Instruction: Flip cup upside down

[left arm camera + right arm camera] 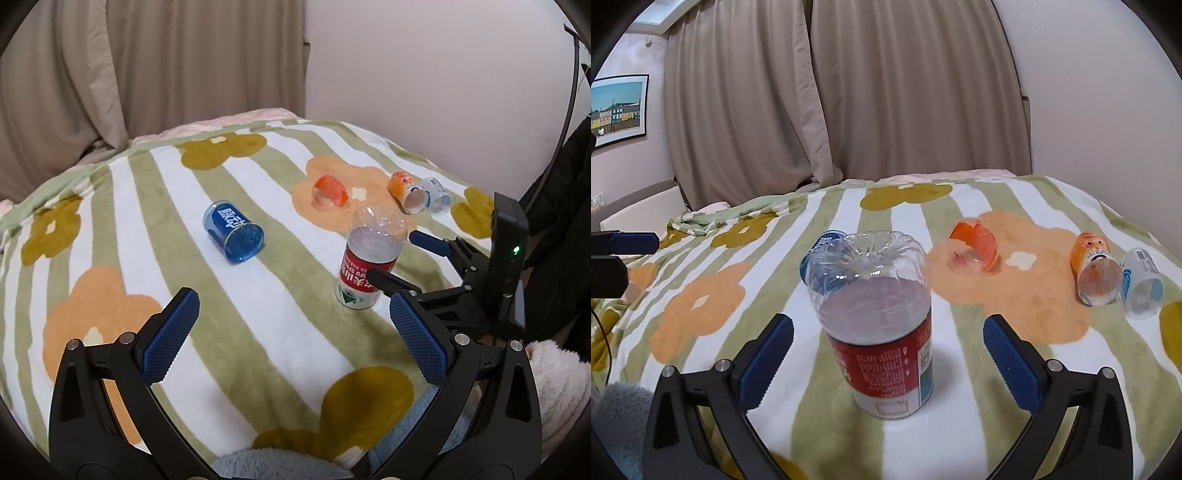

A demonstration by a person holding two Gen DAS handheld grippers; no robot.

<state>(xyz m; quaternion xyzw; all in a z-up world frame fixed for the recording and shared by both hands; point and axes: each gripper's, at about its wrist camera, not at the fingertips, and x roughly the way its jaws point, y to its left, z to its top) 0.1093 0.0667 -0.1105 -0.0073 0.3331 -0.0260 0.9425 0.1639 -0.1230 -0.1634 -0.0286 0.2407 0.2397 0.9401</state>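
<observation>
Apparently near done, judged from the layout alone. Right gripper (888,354) fingers (768,360) spread wide apart, flanking but not touching the cut red-labelled bottle cup (882,332) at centre frame. Same cup (369,258) seen right of centre in the left wrist view, standing mouth down with its moulded base up on the striped flower blanket (280,314) of the bed. Left gripper (295,339) at the bottom of its frame, fingers (168,336) likewise apart, holding nothing, well short of any cup. Further out: blue cup (233,232) on its side at mid frame, partly hidden behind the red-labelled one in the right wrist view. Beyond, orange cup (973,251) tipped over, then a small orange printed cup (1095,269) and a pale white-and-blue cup (1141,284) lying side by side at right. Probably left: only backing the right fingers away, unless the toppled cups also count.
</observation>
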